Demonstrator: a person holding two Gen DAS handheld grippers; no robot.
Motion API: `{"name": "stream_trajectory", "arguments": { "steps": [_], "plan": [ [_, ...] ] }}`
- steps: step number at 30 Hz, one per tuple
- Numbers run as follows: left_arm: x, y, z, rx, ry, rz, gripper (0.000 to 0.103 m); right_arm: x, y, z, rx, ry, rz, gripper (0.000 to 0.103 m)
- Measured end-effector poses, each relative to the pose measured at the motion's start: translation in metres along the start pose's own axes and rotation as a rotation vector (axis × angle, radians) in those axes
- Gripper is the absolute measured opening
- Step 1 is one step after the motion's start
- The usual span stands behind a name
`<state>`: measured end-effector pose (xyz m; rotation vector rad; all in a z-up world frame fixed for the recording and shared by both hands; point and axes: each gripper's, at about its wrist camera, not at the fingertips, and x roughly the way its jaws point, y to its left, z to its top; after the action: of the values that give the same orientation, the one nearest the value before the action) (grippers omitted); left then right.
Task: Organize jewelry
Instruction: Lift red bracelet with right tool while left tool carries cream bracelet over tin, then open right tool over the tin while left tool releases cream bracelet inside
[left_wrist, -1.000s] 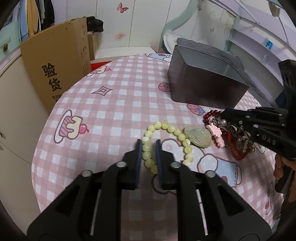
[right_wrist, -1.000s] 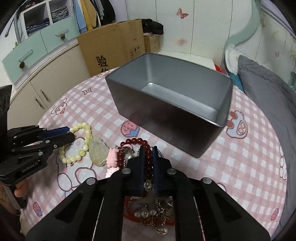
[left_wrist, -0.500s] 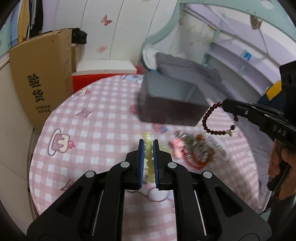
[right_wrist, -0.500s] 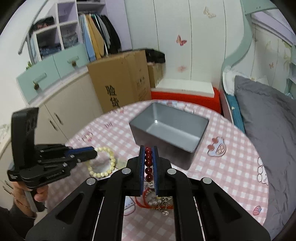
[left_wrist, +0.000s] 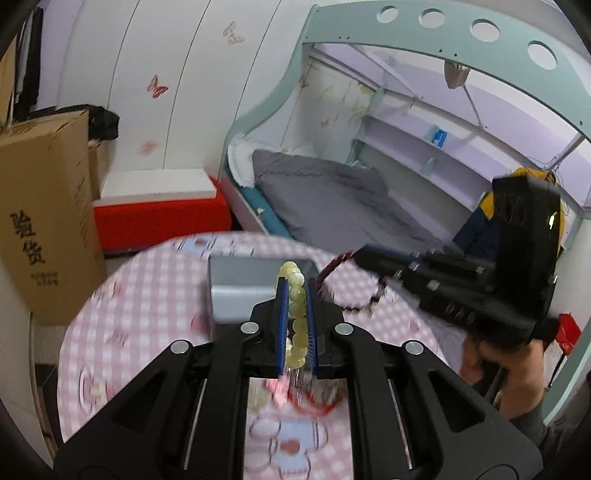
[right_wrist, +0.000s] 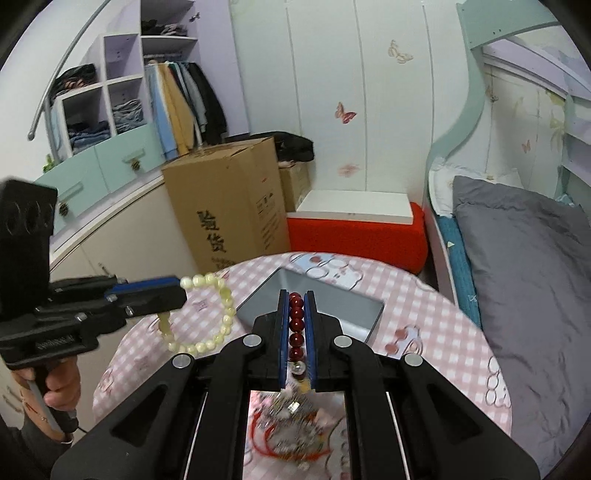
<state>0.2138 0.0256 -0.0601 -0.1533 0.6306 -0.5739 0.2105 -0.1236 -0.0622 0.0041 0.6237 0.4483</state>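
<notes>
My left gripper (left_wrist: 294, 286) is shut on a pale yellow bead bracelet (left_wrist: 297, 317), held well above the table. From the right wrist view that bracelet (right_wrist: 218, 321) hangs as a loop from the left gripper (right_wrist: 177, 290). My right gripper (right_wrist: 295, 297) is shut on a dark red bead bracelet (right_wrist: 296, 325), which dangles in the left wrist view as a red bracelet (left_wrist: 347, 280) off the right gripper (left_wrist: 360, 256). The grey metal box (right_wrist: 314, 302) stands open on the table beyond both grippers. A tangled heap of jewelry (right_wrist: 291, 428) lies on the cloth under my right gripper.
The round table carries a pink checked cloth (right_wrist: 424, 332). A cardboard box (right_wrist: 229, 206) and a red-sided bench (right_wrist: 354, 229) stand behind it. A bed with a grey pillow (right_wrist: 524, 266) lies to the right. A hand (right_wrist: 59, 387) grips the left tool's handle.
Both grippers have risen from the table, each lifting its bracelet off the cloth. The views have tilted up, so the box and table now sit lower and smaller.
</notes>
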Motion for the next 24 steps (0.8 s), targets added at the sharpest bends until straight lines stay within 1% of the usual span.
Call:
{"name": "stream_trajectory", "arguments": {
  "steps": [3, 6, 9, 12, 13, 20, 24],
  "plan": [
    [0.026, 0.007, 0.015, -0.009, 0.023, -0.010, 0.009, 0.014, -0.010, 0.005, 0.015, -0.004, -0.021, 0.006],
    [0.052, 0.014, 0.021, -0.017, 0.063, 0.005, 0.009, 0.030, -0.017, 0.005, 0.025, 0.004, -0.027, 0.006],
    [0.084, 0.023, 0.018, -0.029, 0.127, 0.023, 0.009, 0.049, -0.023, 0.000, 0.035, 0.034, -0.024, 0.006],
    [0.102, 0.024, 0.012, -0.030, 0.177, 0.028, 0.010, 0.064, -0.023, -0.009, 0.037, 0.068, -0.016, 0.006],
    [0.109, 0.026, 0.009, -0.030, 0.196, 0.040, 0.010, 0.066, -0.024, -0.012, 0.041, 0.078, -0.012, 0.006],
    [0.122, 0.033, -0.001, -0.041, 0.254, 0.072, 0.010, 0.079, -0.028, -0.027, 0.063, 0.122, 0.000, 0.006],
    [0.130, 0.036, -0.006, -0.050, 0.297, 0.073, 0.010, 0.080, -0.030, -0.031, 0.077, 0.136, 0.008, 0.007]
  ]
}}
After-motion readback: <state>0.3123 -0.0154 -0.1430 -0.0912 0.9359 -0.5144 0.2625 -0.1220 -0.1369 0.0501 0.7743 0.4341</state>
